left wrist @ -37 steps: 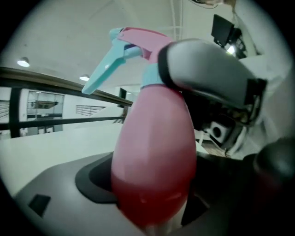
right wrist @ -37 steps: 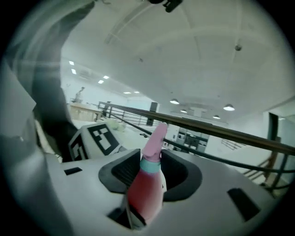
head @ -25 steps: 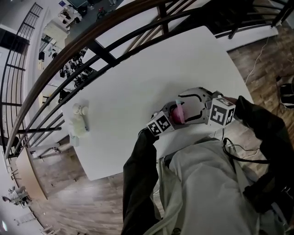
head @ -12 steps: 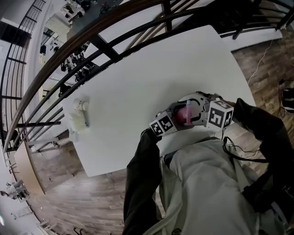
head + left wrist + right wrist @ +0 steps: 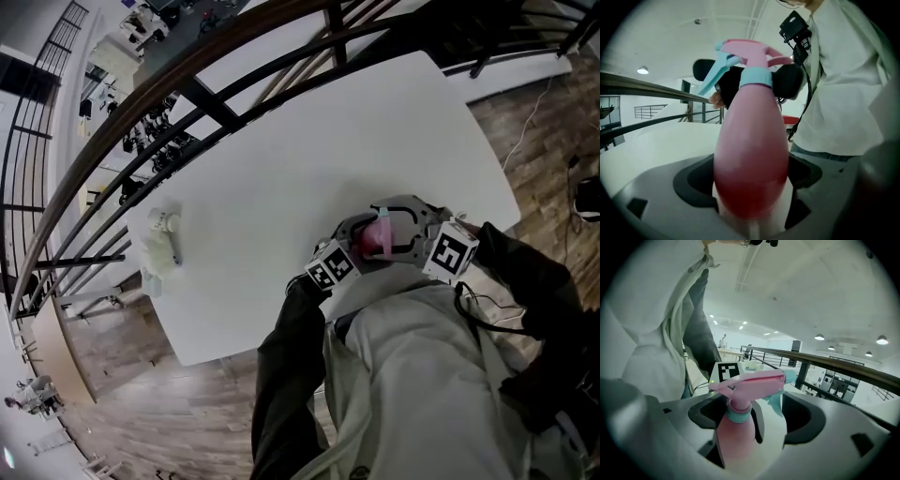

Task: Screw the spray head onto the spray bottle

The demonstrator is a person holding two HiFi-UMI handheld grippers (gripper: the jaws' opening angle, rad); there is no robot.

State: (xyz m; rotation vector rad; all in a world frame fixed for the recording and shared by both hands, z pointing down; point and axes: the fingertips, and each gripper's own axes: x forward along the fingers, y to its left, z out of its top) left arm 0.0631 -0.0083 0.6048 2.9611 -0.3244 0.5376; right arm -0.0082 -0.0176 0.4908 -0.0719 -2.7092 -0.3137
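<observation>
The pink spray bottle [image 5: 378, 236] is held over the table's near edge, close to my chest. My left gripper [image 5: 361, 241] is shut on its pink body [image 5: 750, 150], which fills the left gripper view. The pink spray head [image 5: 752, 50], with its teal collar [image 5: 757, 77] and teal trigger [image 5: 715, 70], sits on the bottle's neck. My right gripper [image 5: 394, 230] is shut on that head; its dark fingers [image 5: 790, 80] flank the collar. In the right gripper view the spray head [image 5: 750, 380] and collar [image 5: 738, 416] stand between the jaws of the right gripper [image 5: 745, 437].
A white table [image 5: 281, 159] lies under a dark railing [image 5: 187, 89] at its far side. A small white bottle-like object [image 5: 161, 242] lies near the table's left edge. Wooden floor [image 5: 131, 375] surrounds the table. The left gripper's marker cube [image 5: 725, 372] shows behind the head.
Both grippers and the bottle have drawn slightly nearer my body. The right gripper has closed in around the spray head and its marker cube has dropped lower.
</observation>
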